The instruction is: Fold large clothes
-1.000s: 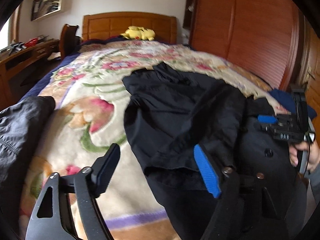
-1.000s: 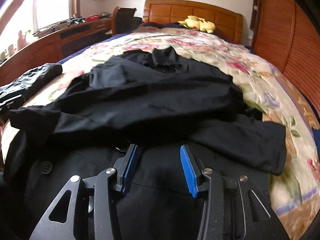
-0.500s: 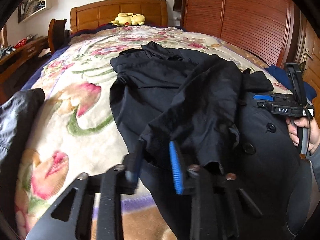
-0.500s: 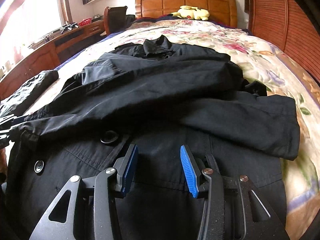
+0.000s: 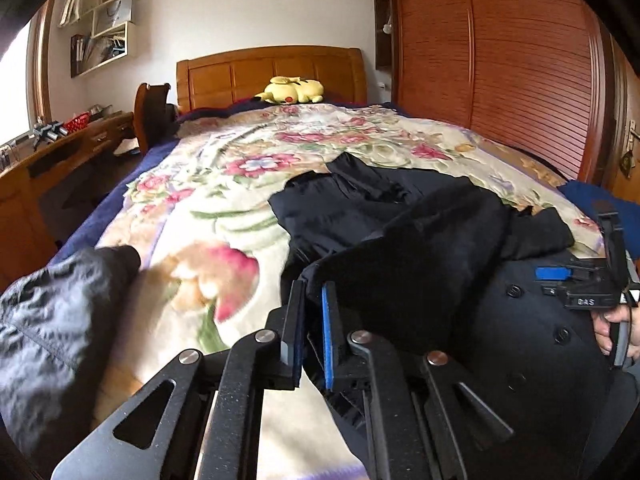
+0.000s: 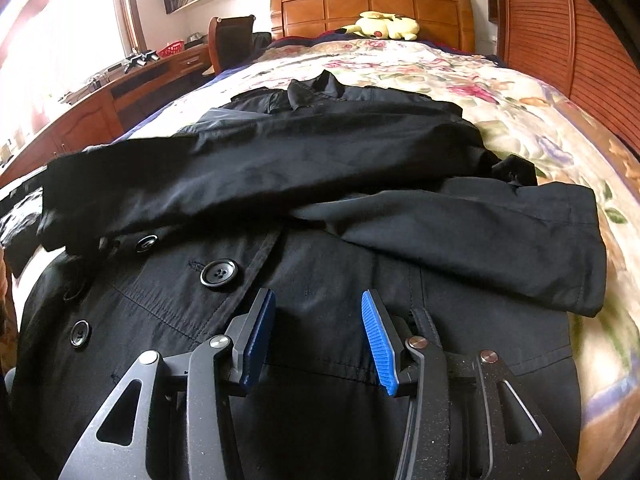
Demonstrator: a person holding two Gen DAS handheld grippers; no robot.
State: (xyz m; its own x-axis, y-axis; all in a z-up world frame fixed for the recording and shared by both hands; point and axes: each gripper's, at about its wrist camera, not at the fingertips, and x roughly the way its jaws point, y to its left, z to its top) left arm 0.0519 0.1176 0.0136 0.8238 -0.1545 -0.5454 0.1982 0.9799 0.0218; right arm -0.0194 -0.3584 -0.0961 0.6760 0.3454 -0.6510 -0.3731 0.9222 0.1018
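A large black buttoned coat [image 6: 320,280] lies front-up on the floral bed cover, collar toward the headboard; it also shows in the left wrist view [image 5: 520,340]. Both sleeves are folded across its chest. My left gripper [image 5: 314,304] is shut on the cuff of the coat's left sleeve [image 5: 420,248] and holds it lifted over the coat. My right gripper [image 6: 316,316] is open and empty, low over the coat's lower front beside a large button [image 6: 219,274]. It also shows at the right edge of the left wrist view [image 5: 576,284], held by a hand.
A second dark garment [image 5: 52,328] lies at the bed's near left edge. A yellow plush toy [image 5: 292,90] sits by the wooden headboard [image 5: 272,72]. A wooden wardrobe [image 5: 500,60] stands along the right, a desk [image 6: 132,80] and chair along the left.
My left gripper closed on the sleeve cuff and drew it up and across the coat. My right gripper stayed open and moved slightly closer over the coat's front.
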